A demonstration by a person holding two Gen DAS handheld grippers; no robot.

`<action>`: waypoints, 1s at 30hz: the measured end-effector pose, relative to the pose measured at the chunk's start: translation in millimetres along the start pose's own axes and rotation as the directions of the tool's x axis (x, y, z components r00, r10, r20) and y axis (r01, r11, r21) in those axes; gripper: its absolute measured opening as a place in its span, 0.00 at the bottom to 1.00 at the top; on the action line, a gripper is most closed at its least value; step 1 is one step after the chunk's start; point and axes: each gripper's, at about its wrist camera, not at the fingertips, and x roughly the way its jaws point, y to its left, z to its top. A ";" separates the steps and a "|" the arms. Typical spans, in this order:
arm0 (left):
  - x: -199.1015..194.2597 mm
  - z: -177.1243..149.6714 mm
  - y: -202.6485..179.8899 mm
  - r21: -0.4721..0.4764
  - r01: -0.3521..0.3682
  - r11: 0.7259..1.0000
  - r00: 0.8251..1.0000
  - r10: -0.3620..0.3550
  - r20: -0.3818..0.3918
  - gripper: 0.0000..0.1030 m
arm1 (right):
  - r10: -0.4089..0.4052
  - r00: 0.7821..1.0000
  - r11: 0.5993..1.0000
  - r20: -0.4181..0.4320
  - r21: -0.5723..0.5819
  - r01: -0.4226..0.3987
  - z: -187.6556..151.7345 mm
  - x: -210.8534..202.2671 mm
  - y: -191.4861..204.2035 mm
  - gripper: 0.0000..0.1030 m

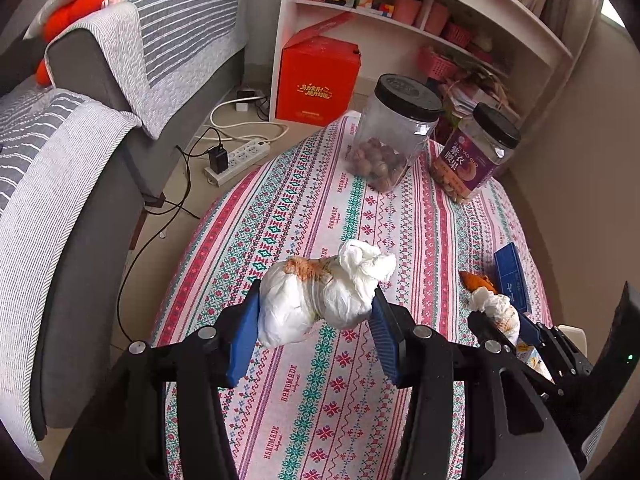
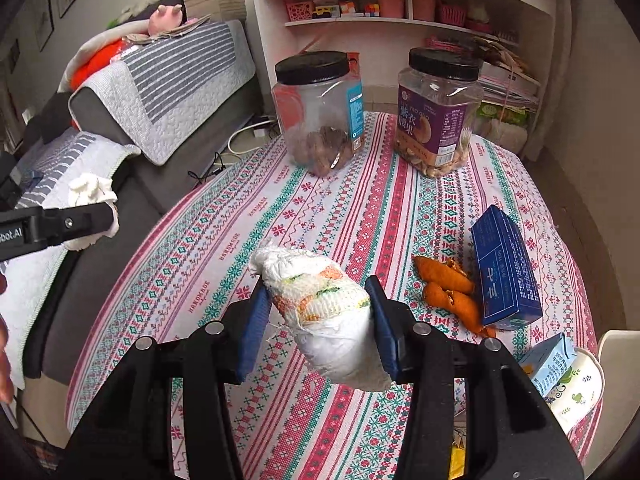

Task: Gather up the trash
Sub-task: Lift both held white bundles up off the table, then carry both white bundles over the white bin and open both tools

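Centre of each wrist view, the left gripper point(image 1: 316, 312) is clamped on a crumpled, orange-stained white tissue wad point(image 1: 320, 292) and the right gripper point(image 2: 318, 312) on a printed white tissue wad point(image 2: 328, 312), both light, soft, squashable, best pinched mid-bulk.

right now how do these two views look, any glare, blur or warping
Left wrist view: strong fisheye bend on the sofa and table edge, dark corners, glare on the clear jar; tissue wad sharp. Right wrist view: same warping, soft daylight, no hard shadows, glare on the purple jar; its wad sharp.
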 end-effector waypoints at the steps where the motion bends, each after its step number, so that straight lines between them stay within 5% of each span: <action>1: -0.6 -0.5 -1.0 0.001 0.002 1.000 1.000 -0.002 0.003 0.48 | 0.005 1.000 1.000 0.010 0.016 -0.005 1.7 -3.7 -2.9 0.44; 21: -23.0 -19.1 -79.2 0.106 0.077 0.991 0.990 -0.089 0.113 0.49 | -0.114 0.977 0.989 0.181 0.114 0.095 3.0 -79.8 -58.4 0.44; 30: -21.9 -35.0 -118.7 0.165 0.105 0.981 0.986 -0.125 0.114 0.49 | -0.224 0.948 0.970 0.227 0.147 0.194 -6.7 -118.3 -96.7 0.45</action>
